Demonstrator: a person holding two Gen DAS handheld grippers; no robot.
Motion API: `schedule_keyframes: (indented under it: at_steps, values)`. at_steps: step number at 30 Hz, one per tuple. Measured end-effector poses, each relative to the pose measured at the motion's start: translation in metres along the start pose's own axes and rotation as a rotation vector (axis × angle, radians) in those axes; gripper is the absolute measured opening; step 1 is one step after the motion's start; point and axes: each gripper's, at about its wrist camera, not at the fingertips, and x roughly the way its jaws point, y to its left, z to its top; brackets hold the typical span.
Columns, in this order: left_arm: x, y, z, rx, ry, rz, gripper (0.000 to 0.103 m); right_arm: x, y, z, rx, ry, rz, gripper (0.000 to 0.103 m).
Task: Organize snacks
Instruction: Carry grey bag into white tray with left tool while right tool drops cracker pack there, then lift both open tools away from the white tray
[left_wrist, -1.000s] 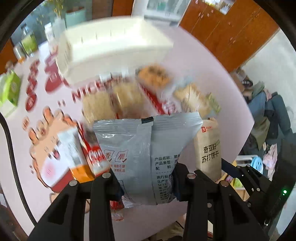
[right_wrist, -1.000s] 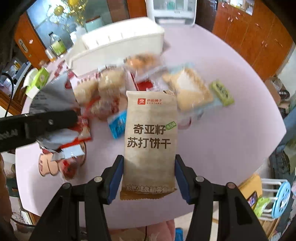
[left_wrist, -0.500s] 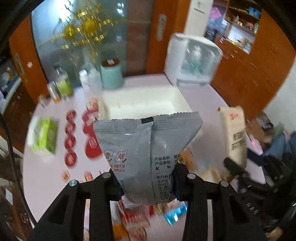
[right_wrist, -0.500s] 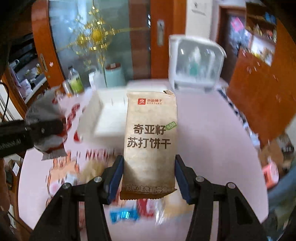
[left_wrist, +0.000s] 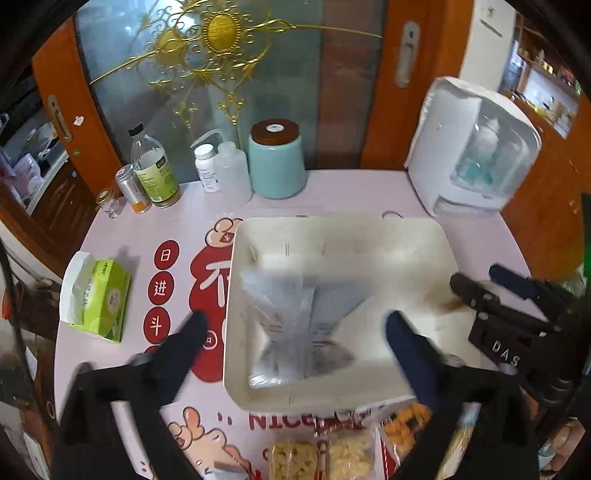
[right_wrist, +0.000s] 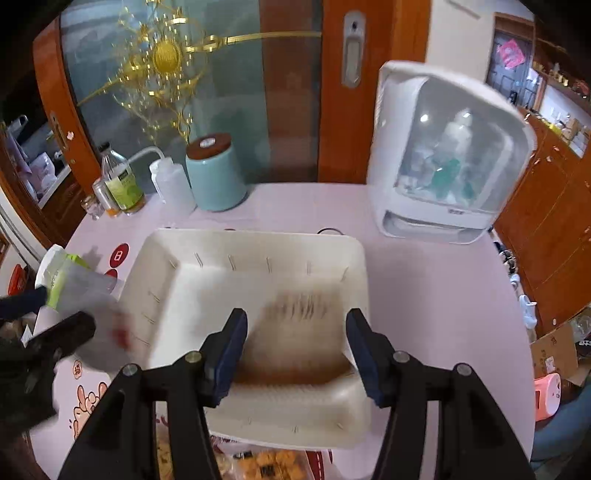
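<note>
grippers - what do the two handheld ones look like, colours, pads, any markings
Both are black, angular plastic frames with silver rivets at the joints. The right gripper has dark blue pads on its finger insides; the left gripper has dark ones too, blurred. The right one's side carries white letters, "DAS".

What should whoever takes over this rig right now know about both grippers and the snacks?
Left gripper: jaws have just sprung wide open; the grey snack packet is dropping into the white bin.
Right gripper: jaws have just eased open; the brown cracker packet, blurred, is slipping into the bin.
Done: both packets released at the bin.
Left: snack packs on the table in front of the bin.
</note>
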Motion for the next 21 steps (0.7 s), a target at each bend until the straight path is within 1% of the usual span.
schedule_keyframes:
  at_steps: [2,4,6,10,13,16,19,21]
  values:
    - [0.006,0.003,0.003,-0.022,0.021,0.005,0.099,0.003,0.0,0.0,0.008,0.012,0.03,0.061]
    - [0.01,0.007,0.003,-0.048,0.043,0.012,0.099,-0.002,-0.002,-0.002,0.014,-0.007,0.06,0.077]
    - [0.008,0.01,0.0,-0.067,0.039,0.011,0.099,-0.007,-0.001,-0.003,0.011,-0.022,0.07,0.081]
    - [-0.012,0.015,-0.011,-0.074,-0.036,-0.008,0.099,-0.027,-0.004,-0.008,0.027,-0.061,0.097,0.081]
    - [-0.029,0.012,-0.021,-0.045,-0.079,-0.005,0.099,-0.044,-0.007,-0.015,0.048,-0.099,0.113,0.081]
    - [-0.047,0.009,-0.034,-0.008,-0.076,-0.016,0.099,-0.062,-0.006,-0.023,0.052,-0.128,0.11,0.081]
    - [-0.068,0.011,-0.045,-0.003,-0.069,-0.034,0.099,-0.08,-0.003,-0.031,0.043,-0.143,0.1,0.081]
    - [-0.081,0.012,-0.052,0.013,-0.067,-0.031,0.099,-0.094,-0.001,-0.038,0.044,-0.155,0.091,0.081]
